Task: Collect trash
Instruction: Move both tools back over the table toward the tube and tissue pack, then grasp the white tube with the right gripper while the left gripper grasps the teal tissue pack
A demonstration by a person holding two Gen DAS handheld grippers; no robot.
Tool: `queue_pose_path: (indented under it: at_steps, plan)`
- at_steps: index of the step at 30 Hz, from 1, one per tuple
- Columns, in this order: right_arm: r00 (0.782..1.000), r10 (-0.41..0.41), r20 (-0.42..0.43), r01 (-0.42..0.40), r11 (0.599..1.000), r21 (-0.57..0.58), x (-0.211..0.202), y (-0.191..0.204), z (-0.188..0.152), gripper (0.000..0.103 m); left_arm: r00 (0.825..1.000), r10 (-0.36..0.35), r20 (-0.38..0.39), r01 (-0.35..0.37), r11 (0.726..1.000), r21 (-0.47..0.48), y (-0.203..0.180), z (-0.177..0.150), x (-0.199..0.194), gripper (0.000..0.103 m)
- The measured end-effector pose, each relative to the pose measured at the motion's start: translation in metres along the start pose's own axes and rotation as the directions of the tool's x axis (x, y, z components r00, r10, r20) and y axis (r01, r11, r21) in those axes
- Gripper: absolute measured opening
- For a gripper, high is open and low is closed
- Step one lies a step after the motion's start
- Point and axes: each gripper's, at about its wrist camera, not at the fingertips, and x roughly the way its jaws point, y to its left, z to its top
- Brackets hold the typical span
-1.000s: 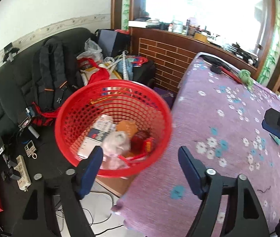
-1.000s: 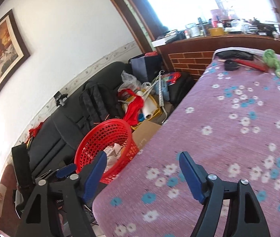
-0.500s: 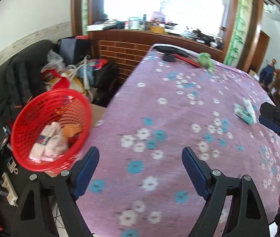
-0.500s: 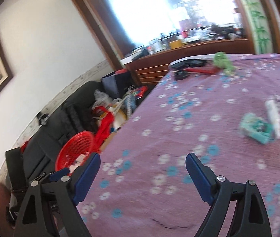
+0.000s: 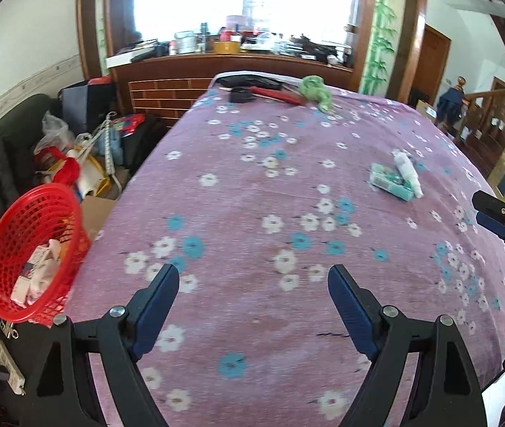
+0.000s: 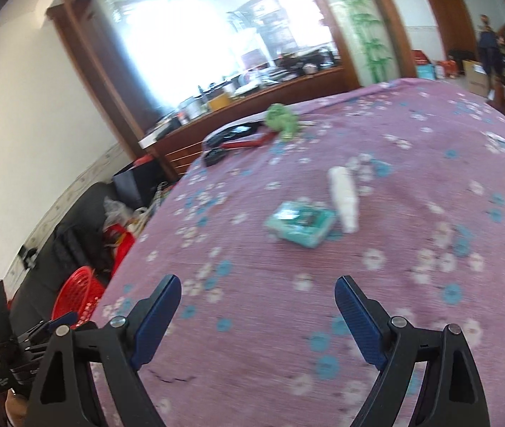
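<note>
While the red basket (image 5: 31, 245) beside the worktop (image 5: 252, 213) already holds some trash, a teal packet (image 6: 300, 222) and white tube (image 6: 343, 199) remain; the left gripper (image 5: 252, 302) and right gripper (image 6: 257, 306) are both spread, empty.

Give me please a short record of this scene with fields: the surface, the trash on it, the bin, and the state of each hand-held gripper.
surface: table with purple flowered cloth
trash on table: teal packet and white tube, lying next to each other; whether they touch cannot be told
bin: red basket off the table's left edge, already holding some trash
left hand-held gripper: open, empty, above the cloth
right hand-held gripper: open, empty, pointed toward the packet and tube
far end of table: green crumpled item
</note>
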Motion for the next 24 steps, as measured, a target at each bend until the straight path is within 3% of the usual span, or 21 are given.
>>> queue_pose_path:
  at_steps: [15, 24]
  plan:
    - [0.992, -0.123, 0.037, 0.122, 0.992, 0.014, -0.027, -0.052, 0.012, 0.09, 0.986, -0.159, -0.045, 0.162, 0.983, 0.08, -0.082, 0.021, 0.025, 0.086]
    - [0.995, -0.089, -0.046, 0.087, 0.996, -0.031, 0.03, -0.07, 0.053, 0.087, 0.985, -0.158, -0.067, 0.165, 0.979, 0.116, -0.105, 0.037, 0.051, 0.086]
